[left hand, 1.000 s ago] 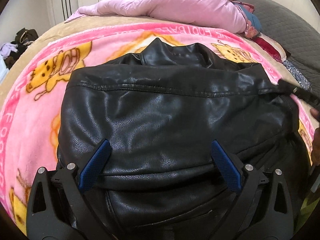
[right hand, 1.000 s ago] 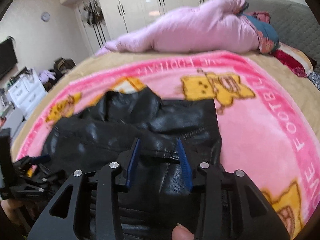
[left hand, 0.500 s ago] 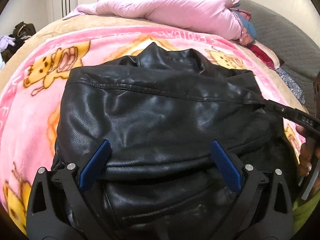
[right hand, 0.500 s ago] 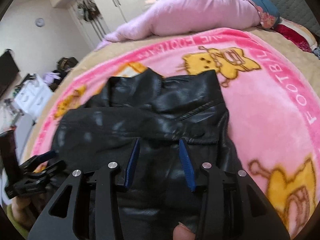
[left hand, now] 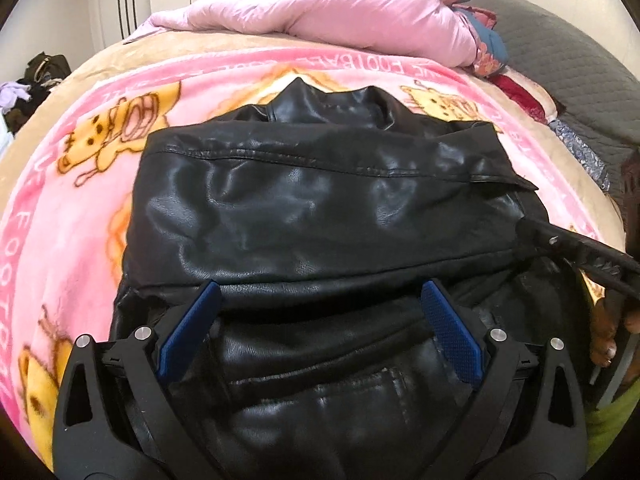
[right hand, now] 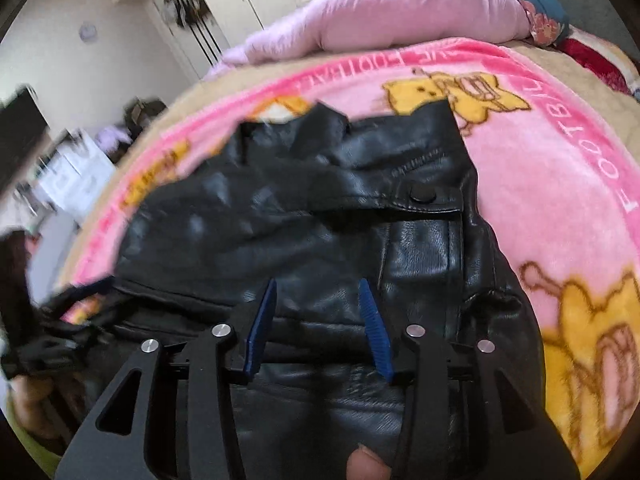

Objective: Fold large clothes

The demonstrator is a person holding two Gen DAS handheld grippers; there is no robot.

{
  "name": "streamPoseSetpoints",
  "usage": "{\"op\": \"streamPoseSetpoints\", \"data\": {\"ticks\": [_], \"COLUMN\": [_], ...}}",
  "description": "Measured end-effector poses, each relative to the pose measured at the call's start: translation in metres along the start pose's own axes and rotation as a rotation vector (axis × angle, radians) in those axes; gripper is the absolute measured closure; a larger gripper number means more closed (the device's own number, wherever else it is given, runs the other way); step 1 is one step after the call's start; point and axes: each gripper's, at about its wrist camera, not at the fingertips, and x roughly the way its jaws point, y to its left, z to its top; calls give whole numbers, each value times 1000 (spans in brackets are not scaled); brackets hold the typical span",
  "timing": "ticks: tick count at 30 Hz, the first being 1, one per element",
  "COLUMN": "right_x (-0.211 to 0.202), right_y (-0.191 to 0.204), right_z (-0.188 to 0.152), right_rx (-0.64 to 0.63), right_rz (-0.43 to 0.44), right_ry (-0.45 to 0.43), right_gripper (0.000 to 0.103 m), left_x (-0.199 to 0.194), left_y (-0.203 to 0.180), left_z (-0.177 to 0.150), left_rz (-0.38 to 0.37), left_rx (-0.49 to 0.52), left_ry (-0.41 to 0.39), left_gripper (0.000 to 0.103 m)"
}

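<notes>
A black leather jacket (left hand: 320, 208) lies folded on the pink cartoon blanket (left hand: 80, 200), collar toward the far side. My left gripper (left hand: 320, 286) hovers open and wide over the jacket's near part, with nothing pinched between its blue pads (left hand: 188, 332). In the right wrist view the jacket (right hand: 320, 232) shows a flap with a snap button (right hand: 422, 193). My right gripper (right hand: 318, 284) sits over the jacket's right side with its jaws opening; leather lies under them, and the pads are not pressing on it. Its black arm (left hand: 576, 248) enters the left wrist view from the right.
A pink quilt (left hand: 340, 12) is bundled at the far end of the bed, with a grey cover (left hand: 568, 52) and coloured fabrics to the right. White wardrobes (right hand: 224, 20) and clutter stand beyond the bed on the left. A person's fingers (left hand: 604, 340) hold the right tool.
The right gripper's jaws have spread wider, and it has pulled back along the jacket's right side, bringing the snap flap into view. The left gripper has drawn back slightly.
</notes>
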Motion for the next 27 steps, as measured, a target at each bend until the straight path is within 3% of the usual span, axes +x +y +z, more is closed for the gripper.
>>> {"op": "streamPoseSetpoints", "data": {"ticks": [5, 8, 14, 27], "right_x": [-40, -62, -95, -145], "right_y": [9, 11, 8, 14], "right_z": [-4, -14, -32, -60], "right_rx": [-29, -23, -4, -8], "right_rz": [-8, 20, 15, -51], "right_ry": [-108, -163, -199, -225], "right_gripper": [26, 15, 9, 8], "left_x": [-16, -28, -53, -103], "left_y": [-2, -2, -2, 4], "left_z": [-5, -9, -16, -34], "left_rz": [2, -5, 0, -9], "left_rx": [-1, 4, 11, 17], "left_ry": [-22, -37, -82, -154], "left_gripper": [9, 9, 9, 9]}}
